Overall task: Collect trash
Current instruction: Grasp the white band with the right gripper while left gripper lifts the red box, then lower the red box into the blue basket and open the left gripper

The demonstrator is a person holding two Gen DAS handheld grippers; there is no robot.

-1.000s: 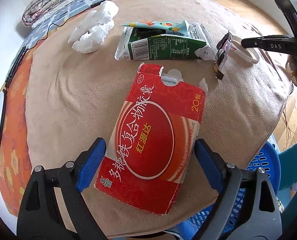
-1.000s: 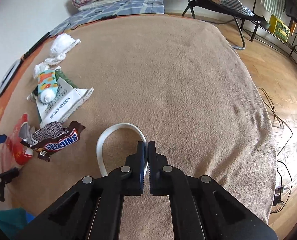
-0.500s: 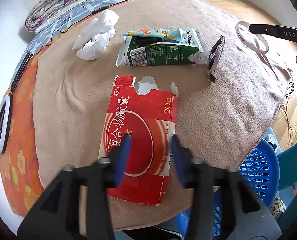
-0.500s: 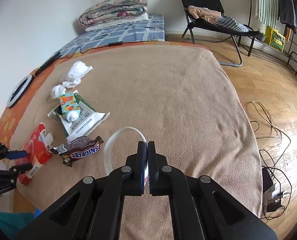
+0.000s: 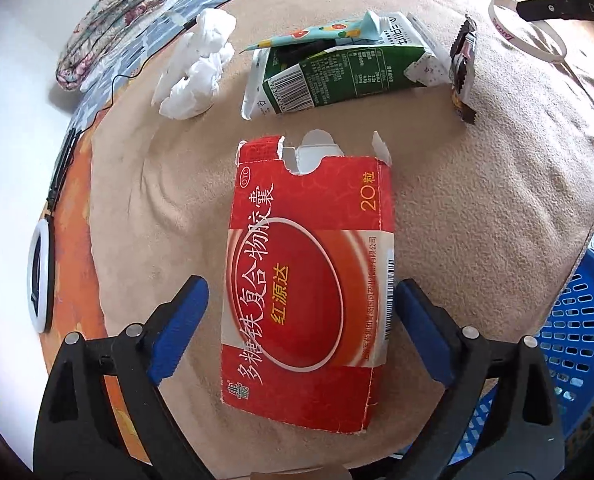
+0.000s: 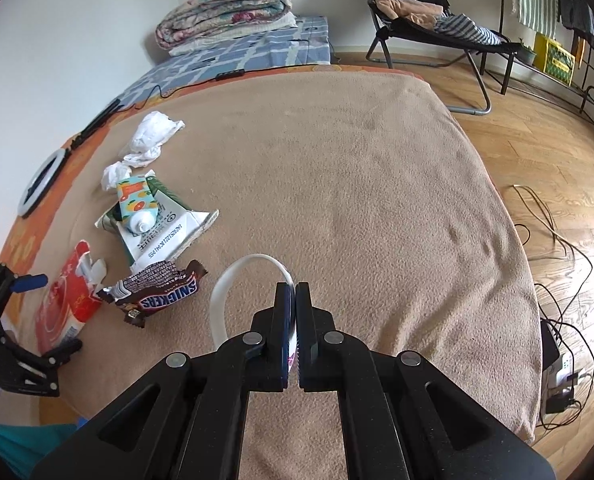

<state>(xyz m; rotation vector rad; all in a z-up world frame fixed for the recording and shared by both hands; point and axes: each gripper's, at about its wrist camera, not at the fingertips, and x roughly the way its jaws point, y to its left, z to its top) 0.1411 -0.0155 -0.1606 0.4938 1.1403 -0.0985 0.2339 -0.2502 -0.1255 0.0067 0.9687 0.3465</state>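
Brown blanket (image 6: 357, 184) covers a big bed, w/ wood floor beside it. Trash sits on the blanket; the red box (image 5: 309, 280) is the landmark. Left gripper (image 5: 301, 320) is wide open, one blue pad on each side of the red box's near half. Right pad looks to touch the box edge; left pad has a gap. It holds nothing yet.

Just past the red box lies a green carton (image 5: 337, 76) w/ a colorful tube (image 5: 329, 36) on top. White tissue (image 5: 197, 68) is farther back & to the left. A candy wrapper (image 6: 157, 296) sits to the right of the box. Blue basket (image 5: 573, 340) is off the bed edge, near & right of the box.

Right gripper (image 6: 295, 304) is closed tight on a thin white band (image 6: 233, 288), which sticks out as a loop.

The box is prob. empty card: light, thin, easy to squash, w/ a torn top flap. Best to pinch it gently across the long sides, not by the flap.
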